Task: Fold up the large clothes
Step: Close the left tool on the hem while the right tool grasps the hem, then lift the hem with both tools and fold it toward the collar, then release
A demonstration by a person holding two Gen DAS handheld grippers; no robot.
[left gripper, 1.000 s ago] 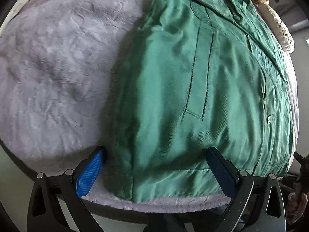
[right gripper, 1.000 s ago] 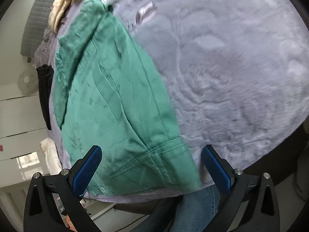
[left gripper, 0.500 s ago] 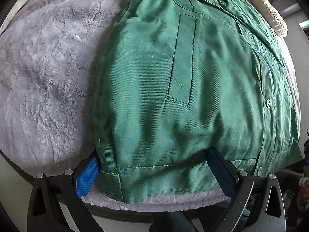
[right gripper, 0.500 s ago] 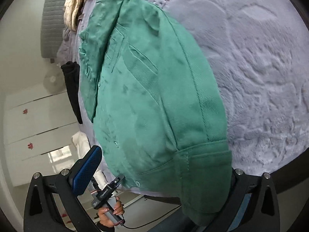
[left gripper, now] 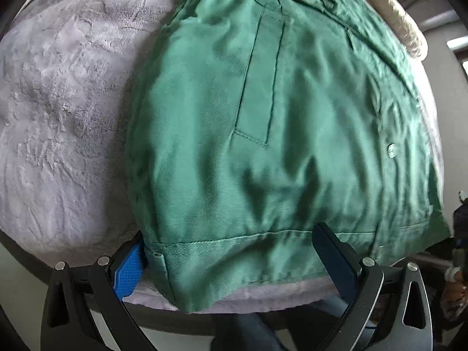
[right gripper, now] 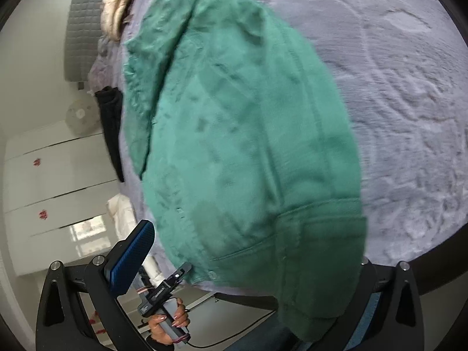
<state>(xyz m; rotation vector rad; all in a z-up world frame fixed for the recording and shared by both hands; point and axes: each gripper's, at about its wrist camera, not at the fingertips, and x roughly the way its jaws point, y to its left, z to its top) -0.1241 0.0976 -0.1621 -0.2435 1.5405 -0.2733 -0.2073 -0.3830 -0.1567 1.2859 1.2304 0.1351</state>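
A green jacket (left gripper: pixel 263 134) is seen spread on a grey plush blanket (left gripper: pixel 58 117), its hem at the near edge of the bed. In the left wrist view, the left gripper (left gripper: pixel 234 259) is held wide open at that hem: the blue pad of one finger (left gripper: pixel 130 269) is partly tucked behind the jacket's folded corner, and the other finger (left gripper: pixel 336 257) lies over the hem further along; nothing is pinched between them. A snap button (left gripper: pixel 391 148) is visible near the jacket's front edge. In the right wrist view, the right gripper (right gripper: pixel 251 266) is also spread wide, one finger (right gripper: pixel 131 257) standing clear of the cloth, the other mostly hidden behind a thick fold of the jacket (right gripper: pixel 248 146) that hangs over it; whether that fold is gripped cannot be told. Lower left in this view, a hand (right gripper: pixel 168 323) is seen around the handle of the other gripper. A cream garment (right gripper: pixel 117 8) and a black one (right gripper: pixel 111 122) lie at the far side of the bed.
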